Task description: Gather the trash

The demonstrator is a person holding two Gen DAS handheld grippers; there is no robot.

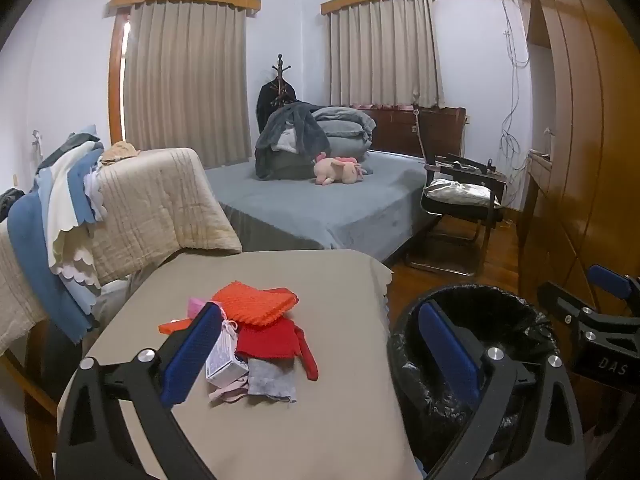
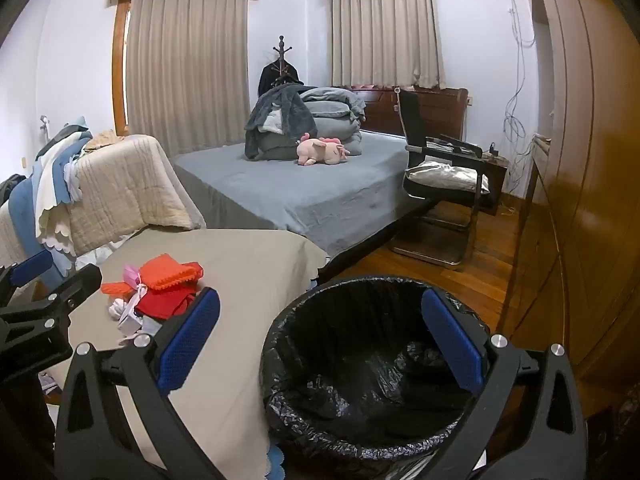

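Note:
A heap of scraps lies on the beige-covered table (image 1: 280,420): an orange textured cloth (image 1: 256,304), red cloth (image 1: 268,340), a grey rag (image 1: 272,382), a small white box (image 1: 226,368) and pink bits. My left gripper (image 1: 320,354) hovers open above the table's near part, its left pad beside the heap, nothing between the pads. A bin lined with a black bag (image 2: 360,360) stands right of the table. My right gripper (image 2: 320,344) hangs open over the bin's mouth, holding nothing. The heap (image 2: 160,292) shows at left in the right wrist view.
A chair draped with blue and cream cloths (image 1: 68,232) and a beige quilt (image 1: 160,200) stands left of the table. Beyond lie a grey bed (image 1: 320,200) with a pink plush toy (image 1: 338,168), a black chair (image 1: 460,200), and wooden wardrobes (image 1: 580,160) at right.

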